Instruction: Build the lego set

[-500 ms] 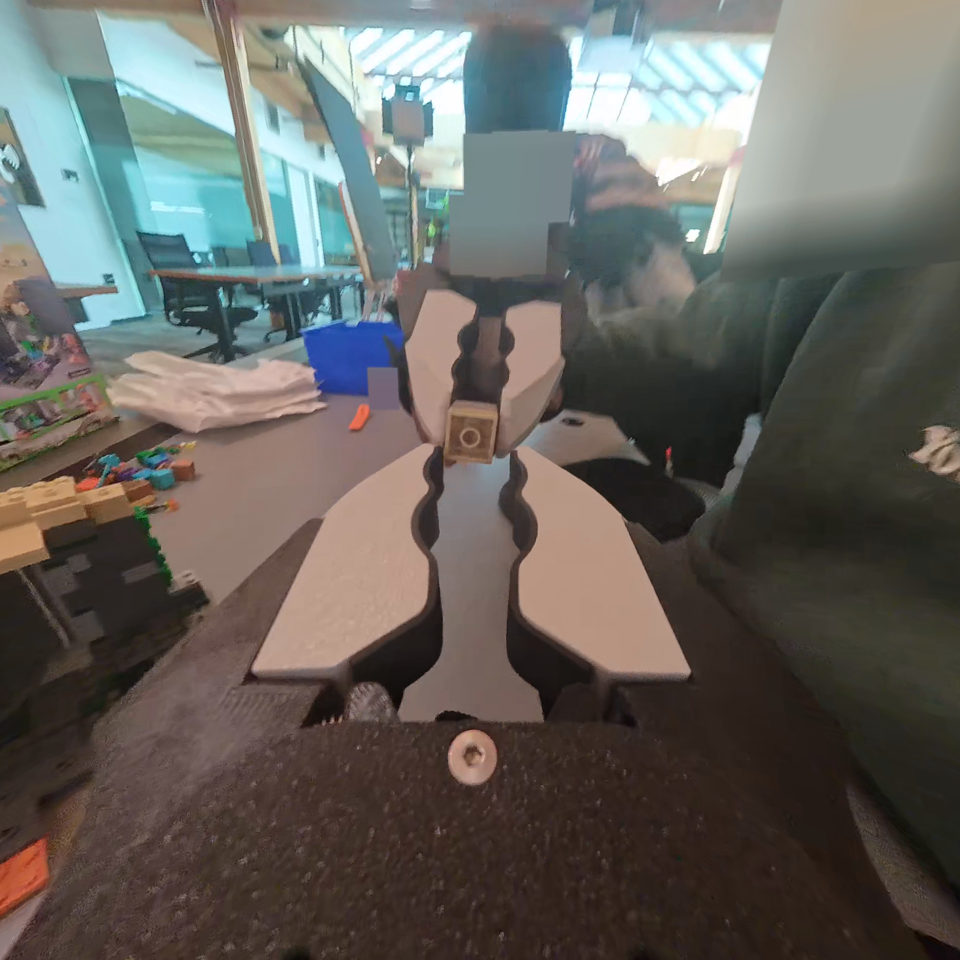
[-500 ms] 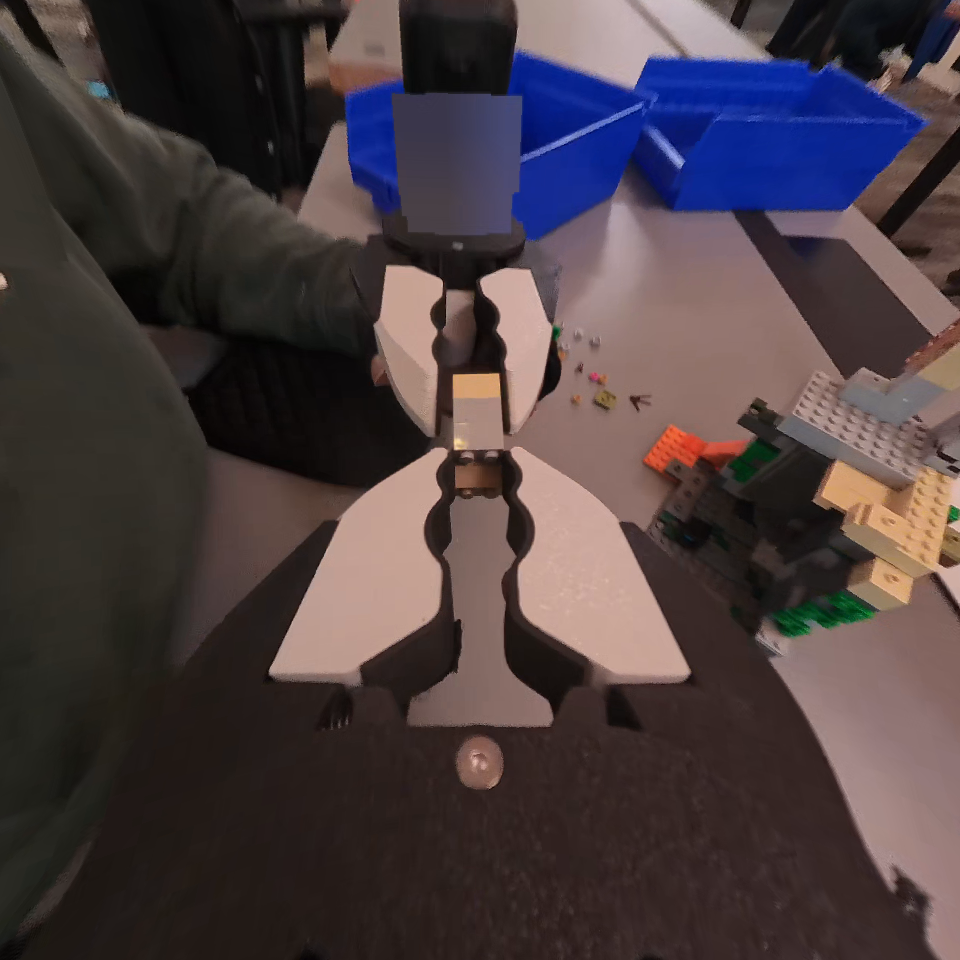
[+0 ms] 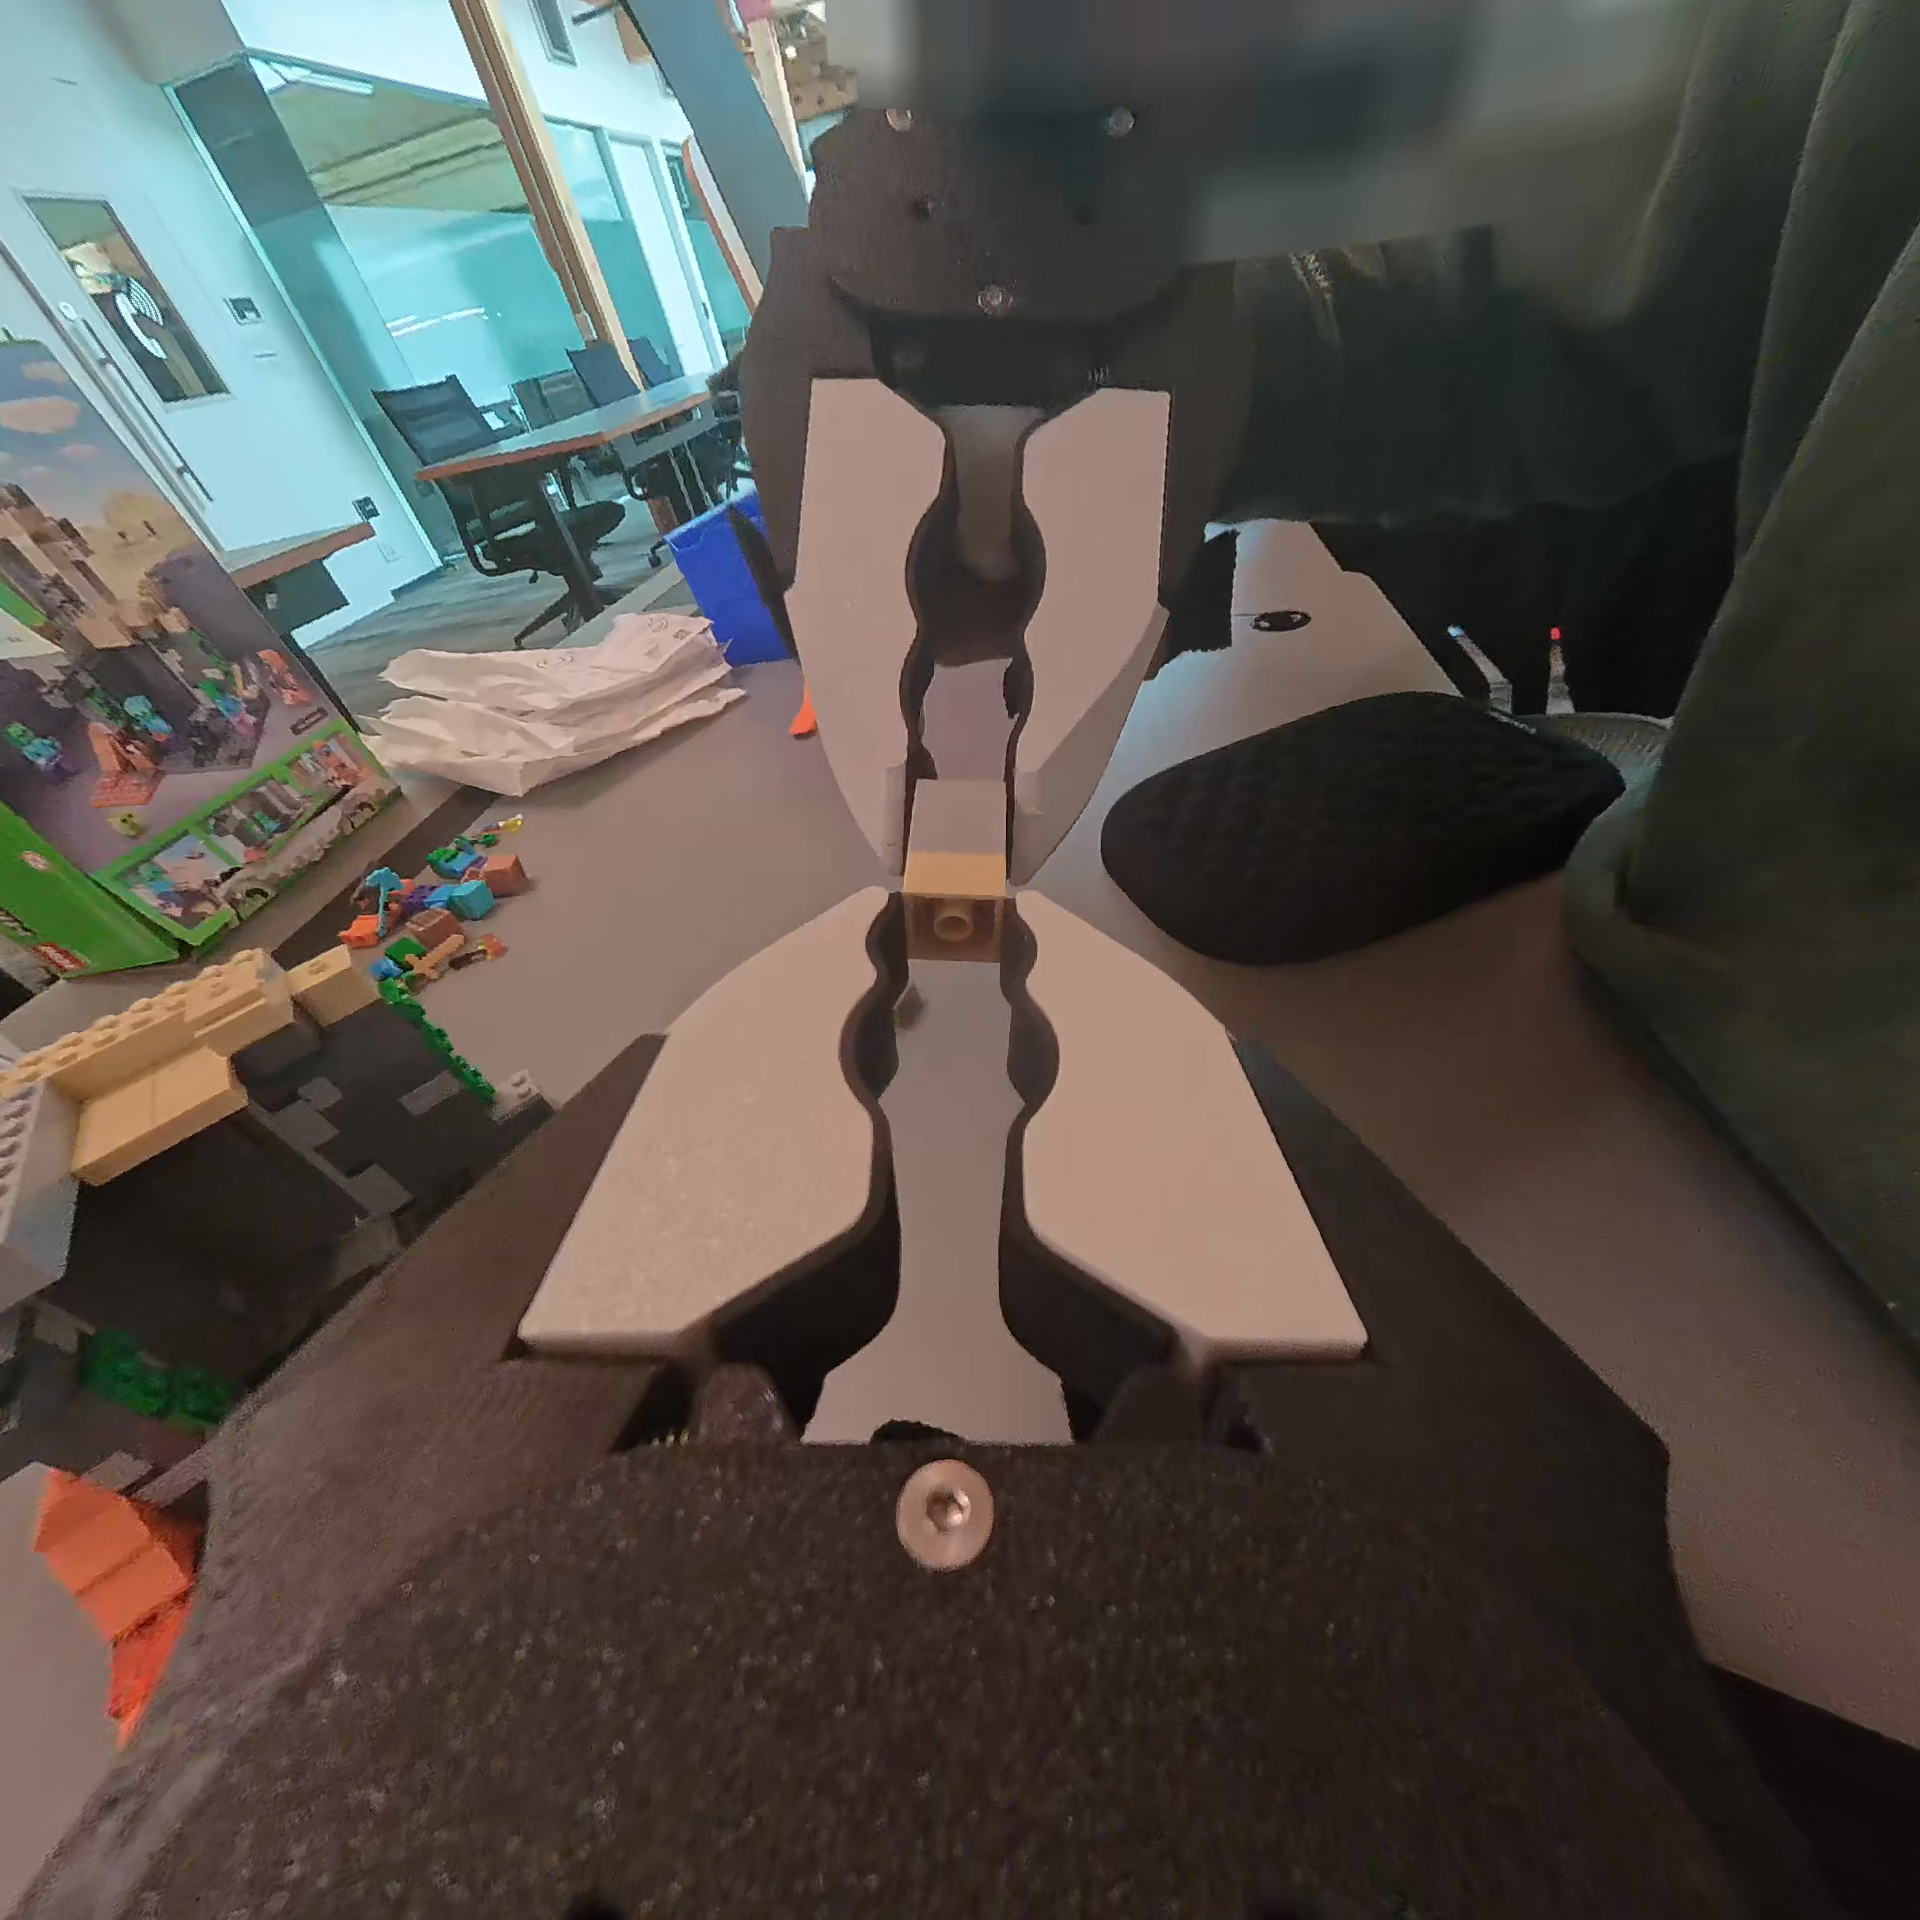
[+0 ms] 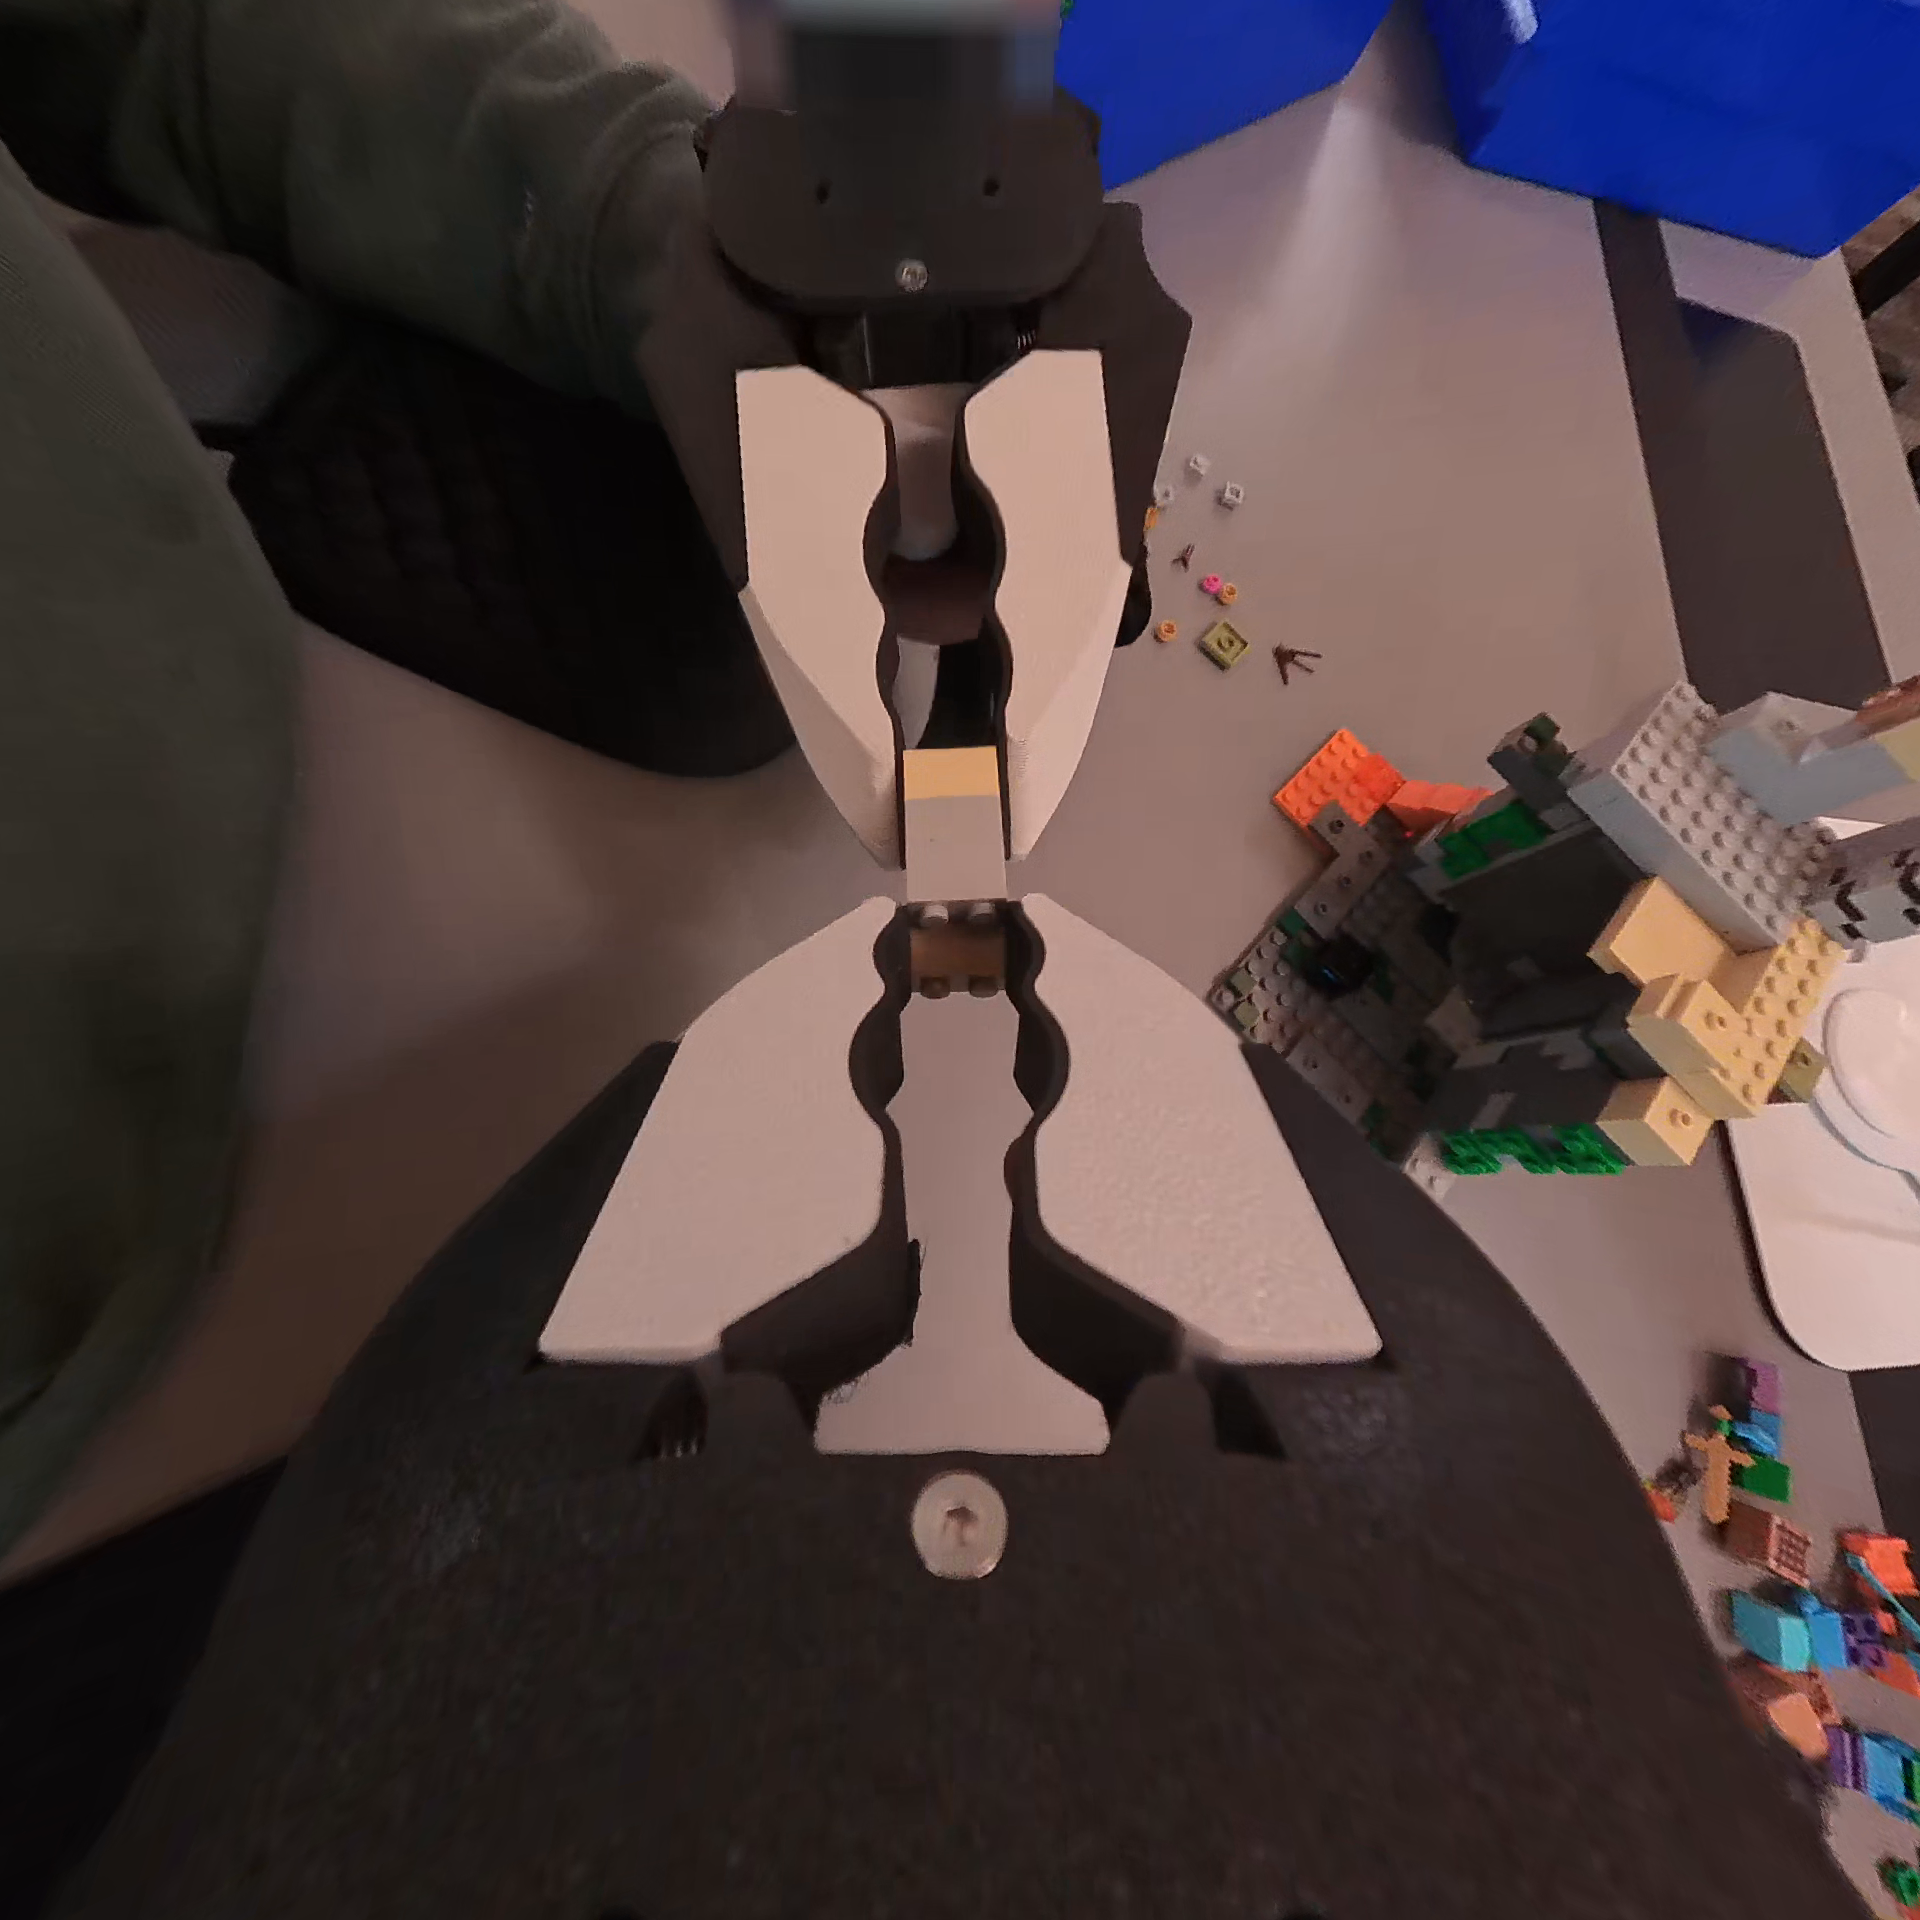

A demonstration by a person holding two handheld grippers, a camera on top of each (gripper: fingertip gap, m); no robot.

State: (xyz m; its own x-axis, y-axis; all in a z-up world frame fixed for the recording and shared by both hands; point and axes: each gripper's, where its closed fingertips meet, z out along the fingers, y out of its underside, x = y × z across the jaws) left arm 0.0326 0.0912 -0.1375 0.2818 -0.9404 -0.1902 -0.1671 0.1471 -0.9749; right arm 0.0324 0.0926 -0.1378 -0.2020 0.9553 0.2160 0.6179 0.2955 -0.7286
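Note:
My two grippers meet tip to tip above the grey table. In the right wrist view my right gripper is shut on a small brown studded brick. The left gripper comes from the top, shut on a tan and pale block that touches the brown brick. In the left wrist view my left gripper is shut at the same joint. There a brown face with a stud is nearest. A tan block lies beyond it at the right gripper.
The part-built Lego model stands to the right, on the left in the left wrist view. Loose pieces lie near it. Blue bins, a white tray, the set box, white bags and a black cushion surround the area. My left and right fingertips are right by each other.
The two grippers have drawn closer together and now look more down at the table. The other gripper fills more of each view. Both stay shut on their bricks.

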